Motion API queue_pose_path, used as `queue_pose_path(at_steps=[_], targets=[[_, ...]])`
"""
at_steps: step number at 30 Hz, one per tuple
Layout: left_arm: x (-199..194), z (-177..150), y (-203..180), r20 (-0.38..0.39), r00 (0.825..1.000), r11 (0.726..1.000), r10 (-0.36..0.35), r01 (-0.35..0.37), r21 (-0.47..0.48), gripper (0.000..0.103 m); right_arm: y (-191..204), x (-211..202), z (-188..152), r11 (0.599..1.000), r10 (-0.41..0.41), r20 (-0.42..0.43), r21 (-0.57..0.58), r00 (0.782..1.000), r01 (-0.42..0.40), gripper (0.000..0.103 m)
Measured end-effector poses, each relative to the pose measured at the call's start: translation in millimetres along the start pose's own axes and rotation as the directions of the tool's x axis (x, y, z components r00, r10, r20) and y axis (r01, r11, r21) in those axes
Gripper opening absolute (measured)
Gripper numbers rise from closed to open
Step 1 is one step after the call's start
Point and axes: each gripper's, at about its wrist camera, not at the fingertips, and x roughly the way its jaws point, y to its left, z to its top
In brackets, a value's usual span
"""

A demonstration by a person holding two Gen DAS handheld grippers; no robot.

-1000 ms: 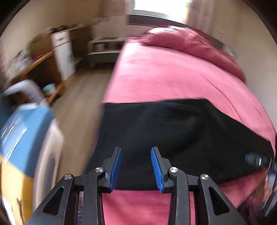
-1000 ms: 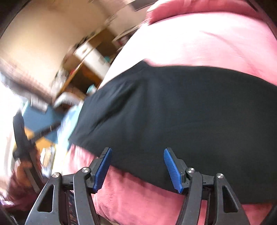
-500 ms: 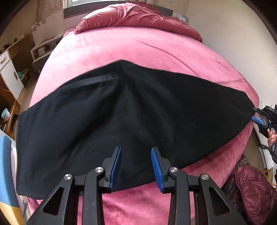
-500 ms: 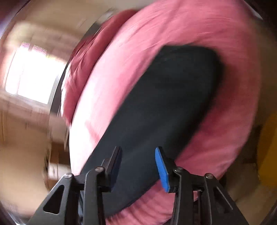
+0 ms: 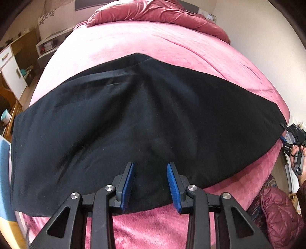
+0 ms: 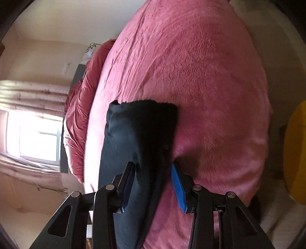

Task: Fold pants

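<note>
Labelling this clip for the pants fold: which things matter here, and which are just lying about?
In the job:
- black pants
- pink bed cover they lie on
- left gripper, open above the pants
- right gripper at the pants' end

Lying about:
- maroon duvet
- puffer jacket
- white cabinet

Pink bed (image 5: 153,38), bright window (image 6: 36,138)

Right tongs (image 6: 153,183) now astride pants (image 6: 141,134)
</note>
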Motion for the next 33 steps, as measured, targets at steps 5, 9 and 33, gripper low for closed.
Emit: queue_pose_path(at_steps=[5, 9, 33], targets=[[3, -1, 2, 0.011, 1.0, 1.0, 0.011, -0.011, -0.005, 0.042, 18, 11, 1, 0.999, -0.028, -0.007, -0.047, 1.0, 0.028, 0.048], [6, -2, 8, 0.015, 1.0, 0.999, -0.017, 0.018, -0.036, 0.051, 37, 11, 7, 0.994, -0.055, 0.011, -0.093, 0.998, 0.056, 0.016], [2, -3, 48, 0.008, 0.993, 0.977, -0.119, 0.119, -0.175, 0.052, 263, 66, -211, 0.567, -0.106, -0.306, -0.8, 0.946, -0.195, 0.014]])
